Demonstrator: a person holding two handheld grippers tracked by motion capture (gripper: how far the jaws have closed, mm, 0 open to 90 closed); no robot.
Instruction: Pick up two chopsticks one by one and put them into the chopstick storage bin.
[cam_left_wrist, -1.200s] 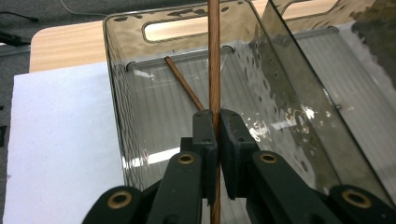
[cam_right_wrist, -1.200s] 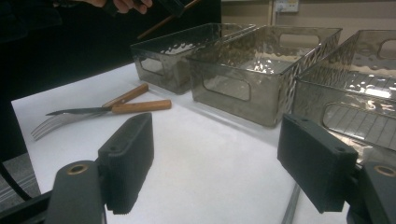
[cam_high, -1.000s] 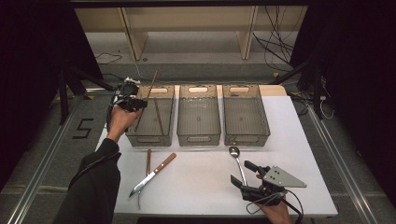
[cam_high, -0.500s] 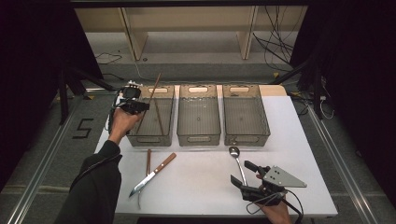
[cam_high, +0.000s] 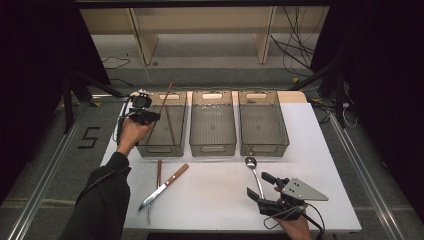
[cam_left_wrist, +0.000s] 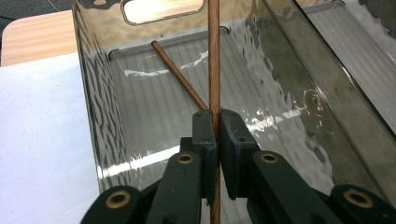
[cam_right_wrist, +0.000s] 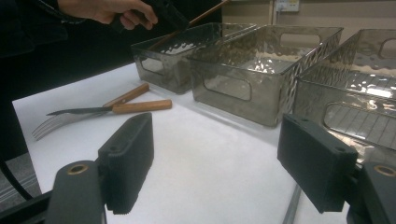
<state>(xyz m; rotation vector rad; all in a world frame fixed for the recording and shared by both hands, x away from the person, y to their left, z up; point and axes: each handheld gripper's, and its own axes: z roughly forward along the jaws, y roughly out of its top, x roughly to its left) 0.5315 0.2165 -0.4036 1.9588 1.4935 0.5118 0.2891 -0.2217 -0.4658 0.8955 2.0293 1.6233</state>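
High view: on the counter (cam_high: 220, 200), the left bin (cam_high: 150, 142) lies directly under the left hand-held gripper (cam_high: 150, 116), which pinches a chopstick (cam_high: 165, 97) slanting up and away over it. A second chopstick (cam_left_wrist: 180, 77) lies inside; the right hand-held gripper (cam_high: 264, 189) rests spread by the spoon (cam_high: 252, 167).

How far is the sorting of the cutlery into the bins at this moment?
Done: one chopstick already lies in the left bin. In hand: the left gripper is shut on the second chopstick, held over that bin. Left: the knife, the fork and the spoon lie on the table; the right gripper is open near the spoon. The other two bins look empty.
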